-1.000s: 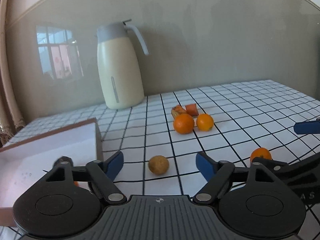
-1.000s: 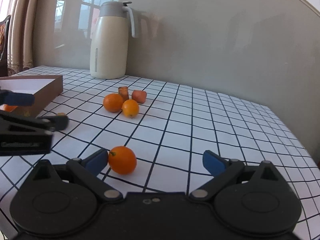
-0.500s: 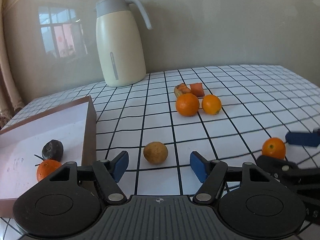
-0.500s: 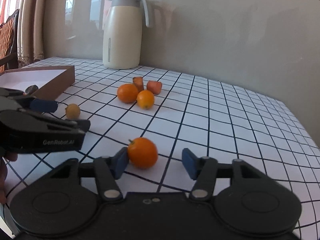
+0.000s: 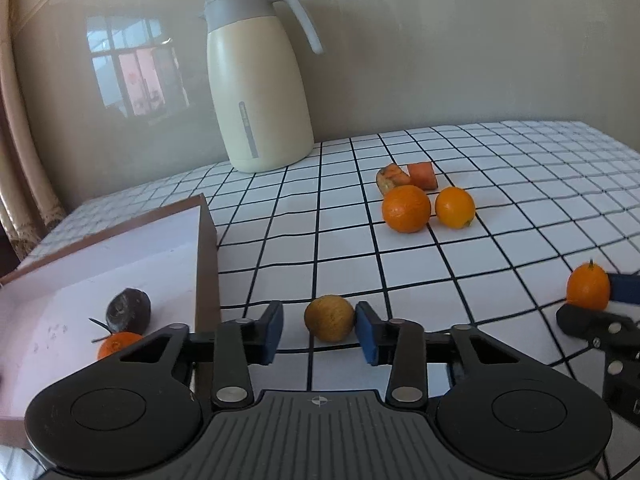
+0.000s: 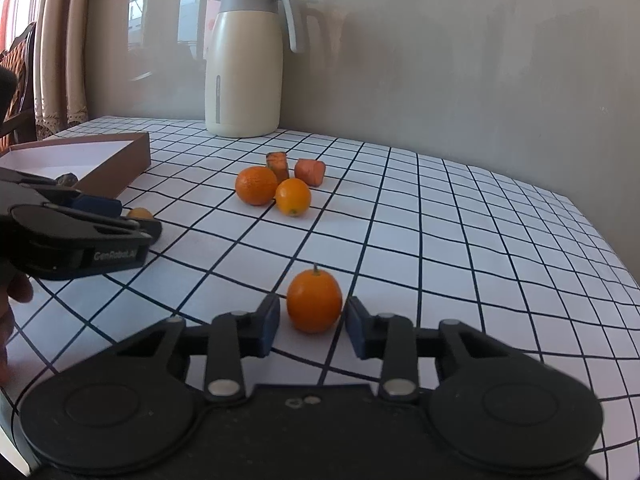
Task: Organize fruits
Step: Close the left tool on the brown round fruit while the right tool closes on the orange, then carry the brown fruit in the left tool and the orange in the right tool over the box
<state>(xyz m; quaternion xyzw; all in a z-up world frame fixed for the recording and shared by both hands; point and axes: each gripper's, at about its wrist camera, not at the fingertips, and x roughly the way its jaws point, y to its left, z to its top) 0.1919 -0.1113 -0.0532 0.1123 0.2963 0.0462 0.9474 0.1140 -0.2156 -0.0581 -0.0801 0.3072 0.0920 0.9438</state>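
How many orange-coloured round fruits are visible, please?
4: two together mid-table, one between the closing right tongs, one partly hidden in the box.

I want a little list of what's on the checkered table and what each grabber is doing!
table: white checkered cloth
box: brown, open, left side; holds a dark fruit and an orange one
jug: cream with grey lid, by the wall
loose pile: two oranges and two cut orange-red chunks
left gripper: closing around a brownish round fruit, left pad not touching yet
right gripper: closing around a stemmed orange, small gaps remain
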